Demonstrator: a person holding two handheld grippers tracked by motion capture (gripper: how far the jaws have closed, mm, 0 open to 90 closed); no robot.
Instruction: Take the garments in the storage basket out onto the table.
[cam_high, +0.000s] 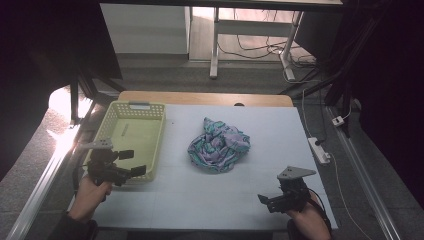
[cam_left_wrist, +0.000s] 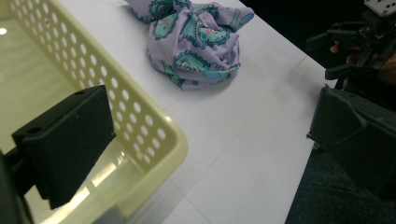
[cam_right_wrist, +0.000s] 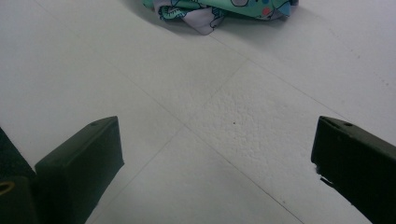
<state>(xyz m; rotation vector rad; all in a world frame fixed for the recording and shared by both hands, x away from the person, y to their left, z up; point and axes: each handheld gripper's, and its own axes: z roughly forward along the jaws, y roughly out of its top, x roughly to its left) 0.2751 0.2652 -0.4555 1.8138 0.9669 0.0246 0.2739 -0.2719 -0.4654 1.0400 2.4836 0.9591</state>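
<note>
One crumpled cloth (cam_high: 218, 145) lay mid-tabletop (cam_high: 210, 195), right of one empty basket (cam_high: 131, 142). Two tools flanked it, nearer: left tool (cam_high: 132, 162) at the basket's near corner, right tool (cam_high: 264, 201) over bare tabletop, both spread, nothing between.

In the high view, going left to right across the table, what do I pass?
Left tool → basket → cloth → right tool
</note>
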